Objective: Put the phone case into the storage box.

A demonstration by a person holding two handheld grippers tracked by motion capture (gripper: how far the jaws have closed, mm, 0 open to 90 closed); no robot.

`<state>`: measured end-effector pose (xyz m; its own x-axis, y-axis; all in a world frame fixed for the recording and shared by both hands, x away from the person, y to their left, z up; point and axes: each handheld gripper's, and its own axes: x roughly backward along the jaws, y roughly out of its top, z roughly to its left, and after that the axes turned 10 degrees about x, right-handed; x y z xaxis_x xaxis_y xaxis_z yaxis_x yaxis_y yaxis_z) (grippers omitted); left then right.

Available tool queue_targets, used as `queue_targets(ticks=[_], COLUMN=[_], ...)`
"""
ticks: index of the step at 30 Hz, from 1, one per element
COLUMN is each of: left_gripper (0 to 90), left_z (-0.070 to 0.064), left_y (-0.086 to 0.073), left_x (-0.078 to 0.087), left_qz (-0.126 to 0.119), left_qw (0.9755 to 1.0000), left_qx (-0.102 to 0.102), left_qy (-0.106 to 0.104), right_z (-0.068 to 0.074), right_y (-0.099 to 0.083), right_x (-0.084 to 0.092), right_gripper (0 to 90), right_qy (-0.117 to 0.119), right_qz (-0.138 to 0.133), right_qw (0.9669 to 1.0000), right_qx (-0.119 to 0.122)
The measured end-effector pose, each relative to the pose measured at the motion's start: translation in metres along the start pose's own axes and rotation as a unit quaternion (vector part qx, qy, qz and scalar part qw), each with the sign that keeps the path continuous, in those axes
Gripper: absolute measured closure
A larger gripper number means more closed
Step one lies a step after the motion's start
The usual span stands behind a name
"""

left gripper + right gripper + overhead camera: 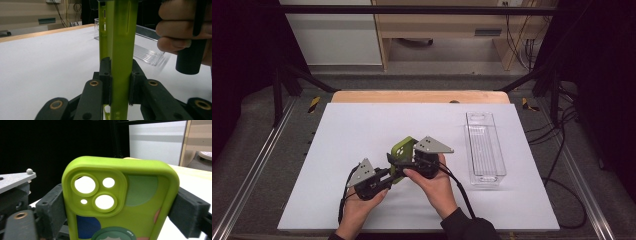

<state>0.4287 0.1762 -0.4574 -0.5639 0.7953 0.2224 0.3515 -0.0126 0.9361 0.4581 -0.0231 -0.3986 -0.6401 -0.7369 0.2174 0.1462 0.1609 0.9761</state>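
white table [362, 135] carries a clear bin [484, 150] at three o'clock of the lime phone case [403, 150], which stands on edge mid-table. left gripper [119, 82] clamps its thin edge while right gripper [120, 207] pinches it across its width; opposed pulls could likely twist the soft case free.

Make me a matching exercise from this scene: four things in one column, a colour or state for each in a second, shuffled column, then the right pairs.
Things:
1. phone case
2. clear bin
3. left gripper
4. table

Colours or states:
A. white on top
B. lime green, with camera holes
C. see-through and empty, on the table's right side
D. clamped on the thin edge of the case

Pairs: 1-B, 2-C, 3-D, 4-A
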Motion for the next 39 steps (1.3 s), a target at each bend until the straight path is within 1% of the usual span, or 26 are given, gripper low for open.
queue_targets(ticks=[5,7,11,12,13,15,16,17,18,19,20,22,23,24,27,30,32,34,36,39], left_gripper=[76.8,76.8,76.2,73.5,66.2,51.4,43.5,32.7,30.0,29.3,27.7,23.3,20.6,19.8,13.2,8.7,7.3,6.4,5.9,5.6], left_z=[-0.001,-0.002,-0.002,-0.002,-0.003,-0.002,-0.001,-0.001,0.0,0.001,0.002,0.003,0.004,0.005,0.011,0.017,0.02,0.022,0.024,0.024], left_y=[-0.001,-0.001,-0.002,-0.002,-0.002,-0.002,-0.002,-0.002,-0.001,-0.001,0.0,0.002,0.002,0.003,0.005,0.005,0.004,0.004,0.002,-0.002], left_x=[-0.001,-0.002,-0.002,-0.002,-0.002,-0.002,-0.001,-0.001,0.001,0.003,0.006,0.011,0.014,0.017,0.026,0.037,0.045,0.053,0.06,0.073], left_qz=[0.003,0.005,0.004,0.001,-0.001,-0.005,-0.006,-0.005,-0.006,-0.01,-0.014,-0.021,-0.025,-0.029,-0.039,-0.045,-0.052,-0.058,-0.06,-0.06], left_qw=[1.0,0.9999,0.9998,0.9996,0.9993,0.9988,0.998,0.9975,0.9971,0.997,0.9966,0.9955,0.995,0.9945,0.992,0.9895,0.9877,0.9852,0.9832,0.9812], left_qx=[-0.005,-0.009,-0.009,-0.013,-0.016,-0.017,-0.018,-0.02,-0.024,-0.026,-0.028,-0.029,-0.027,-0.024,-0.019,-0.012,-0.007,-0.004,0.0,-0.002], left_qy=[0.003,0.008,0.019,0.027,0.034,0.045,0.061,0.068,0.073,0.073,0.076,0.088,0.093,0.098,0.119,0.137,0.147,0.161,0.173,0.184], right_z=[0.0,0.001,0.002,0.002,0.002,-0.001,-0.003,-0.007,-0.008,-0.013,-0.016,-0.022,-0.025,-0.028,-0.035,-0.04,-0.043,-0.046,-0.05,-0.057], right_y=[0.001,0.001,0.003,0.004,0.005,0.007,0.008,0.01,0.011,0.013,0.015,0.019,0.021,0.023,0.029,0.034,0.036,0.037,0.038,0.039], right_x=[0.002,0.002,0.001,0.001,0.0,-0.001,-0.001,-0.001,-0.002,-0.002,-0.002,-0.002,-0.002,-0.002,-0.002,-0.001,-0.001,0.0,0.002,0.006], right_gripper=[15.5,15.8,16.1,16.1,16.2,16.2,16.2,16.2,16.2,16.2,16.2,16.3,16.3,16.3,16.3,16.3,16.3,16.4,16.3,16.3], right_qy=[-0.001,-0.003,-0.011,-0.015,-0.021,-0.026,-0.029,-0.037,-0.039,-0.045,-0.047,-0.051,-0.052,-0.054,-0.058,-0.063,-0.064,-0.066,-0.067,-0.071], right_qz=[0.006,0.012,0.027,0.031,0.037,0.039,0.042,0.047,0.049,0.055,0.059,0.065,0.067,0.068,0.074,0.078,0.079,0.08,0.081,0.078], right_qw=[1.0,0.9999,0.9996,0.9994,0.999,0.9988,0.9986,0.9981,0.9978,0.9972,0.9969,0.9963,0.9961,0.9959,0.9949,0.9936,0.9933,0.9928,0.9926,0.9926], right_qx=[0.001,0.003,0.005,0.008,0.015,0.016,0.013,0.018,0.02,0.024,0.024,0.025,0.026,0.027,0.038,0.052,0.056,0.06,0.062,0.06])
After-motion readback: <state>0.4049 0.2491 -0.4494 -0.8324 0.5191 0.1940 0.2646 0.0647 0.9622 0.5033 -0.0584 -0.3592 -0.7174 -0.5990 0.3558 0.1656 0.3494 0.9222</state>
